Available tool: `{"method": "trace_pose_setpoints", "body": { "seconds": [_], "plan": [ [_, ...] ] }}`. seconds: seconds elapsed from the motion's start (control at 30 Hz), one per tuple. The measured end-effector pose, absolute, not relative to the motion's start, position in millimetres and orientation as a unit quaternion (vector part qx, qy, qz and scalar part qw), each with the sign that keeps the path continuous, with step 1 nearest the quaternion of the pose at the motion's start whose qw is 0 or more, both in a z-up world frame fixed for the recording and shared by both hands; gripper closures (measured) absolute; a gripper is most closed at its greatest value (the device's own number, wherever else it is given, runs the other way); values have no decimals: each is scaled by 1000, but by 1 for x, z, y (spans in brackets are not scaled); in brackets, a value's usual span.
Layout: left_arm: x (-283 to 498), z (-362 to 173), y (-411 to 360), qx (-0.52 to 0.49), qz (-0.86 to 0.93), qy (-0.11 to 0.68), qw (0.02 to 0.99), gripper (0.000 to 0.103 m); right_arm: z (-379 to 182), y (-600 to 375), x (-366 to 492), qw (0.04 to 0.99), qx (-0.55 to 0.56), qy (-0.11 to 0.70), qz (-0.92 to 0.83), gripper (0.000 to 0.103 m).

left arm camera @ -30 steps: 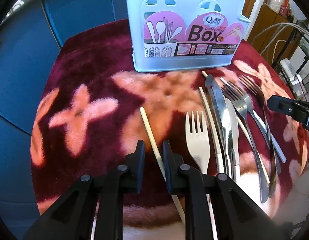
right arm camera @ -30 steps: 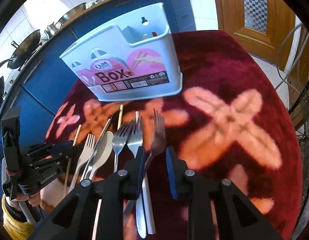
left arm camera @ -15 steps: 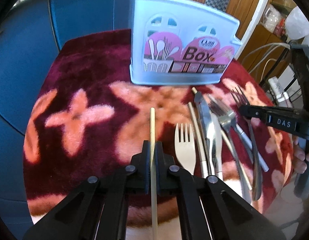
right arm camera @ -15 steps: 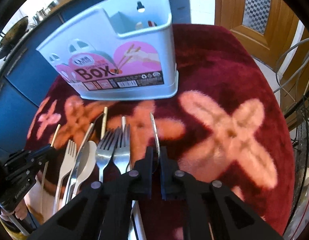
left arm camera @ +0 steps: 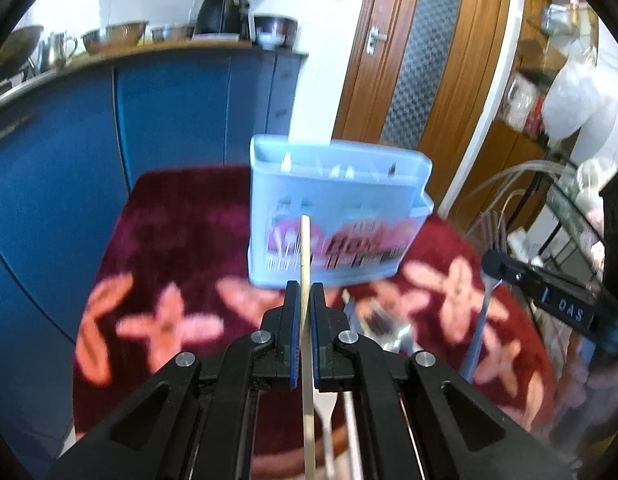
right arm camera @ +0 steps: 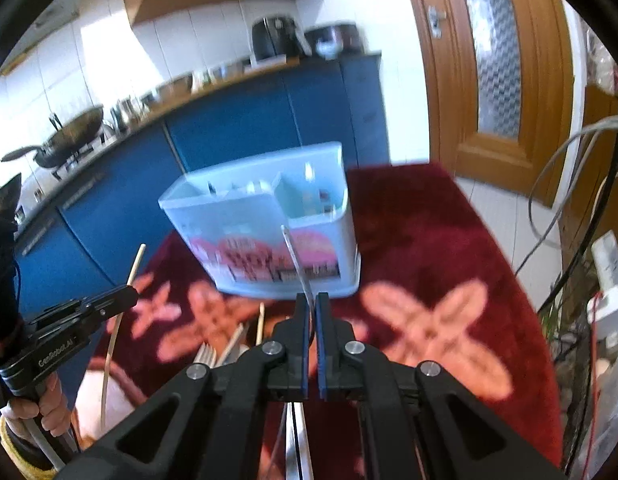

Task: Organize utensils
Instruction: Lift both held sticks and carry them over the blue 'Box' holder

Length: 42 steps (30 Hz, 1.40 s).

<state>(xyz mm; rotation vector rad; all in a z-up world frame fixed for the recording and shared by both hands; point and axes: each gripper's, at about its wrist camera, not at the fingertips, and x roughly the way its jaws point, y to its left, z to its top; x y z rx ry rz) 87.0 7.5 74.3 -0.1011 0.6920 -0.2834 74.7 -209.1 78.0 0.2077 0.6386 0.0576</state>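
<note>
- While the left hand-held gripper [left arm camera: 305, 300] was lifted above the table [left arm camera: 181, 240], its jaws were pinched on a pale wooden chopstick [left arm camera: 305, 248], which stood nearly upright between the pads and ran down past the gripper body.
- In the left wrist view the chopstick's upper tip lay in front of the pale blue utensil box [left arm camera: 337, 216], over the left part of its pink label.
- The right hand-held gripper [right arm camera: 311, 308] was clamped narrow on a metal fork [right arm camera: 295, 256], seen edge-on; its thin upper end rose ahead of the pads and overlapped the box's front face, right of the middle of the label.
- The utensil box [right arm camera: 265, 232] stood upright on the dark red cloth with pink flower shapes, and a divider split its open top into compartments.
- Between the box and the two grippers, the other utensils [right arm camera: 229, 348] lay on the cloth: fork tines and a pale chopstick showed, though motion blur hid the details.
- From the right wrist view, the left gripper [right arm camera: 125, 296] appeared well to the left of the box, gripping its chopstick [right arm camera: 121, 320] on a slant.
- From the left wrist view, the right gripper [left arm camera: 495, 266] appeared to the right of the box, with the fork [left arm camera: 479, 328] hanging below it.
</note>
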Motion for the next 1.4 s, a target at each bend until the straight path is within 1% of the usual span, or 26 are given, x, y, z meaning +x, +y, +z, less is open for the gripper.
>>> {"method": "trace_pose_setpoints", "body": {
  "seconds": [0.2,0.43,0.53,0.73,1.0,1.2,1.4],
  "plan": [
    [108,108,3,-62,-140,290,945,100,116,-211,72,966,83,244,14,99],
    [138,152,-2,-82,-136,234,959,100,156,-221,80,977,79,196,4,99],
    [153,173,0,-87,-129,197,968,100,177,-228,86,982,76,175,-4,99],
    [182,191,1,-81,-100,134,983,100,200,-233,104,988,50,145,-29,99],
    [233,178,9,-101,-63,106,987,100,204,-235,147,990,25,130,-51,99],
    [249,144,11,-95,-38,101,990,100,179,-227,178,986,4,157,-48,99],
    [246,116,8,-75,-14,84,994,100,139,-218,202,979,6,203,-29,99]
  ]
}}
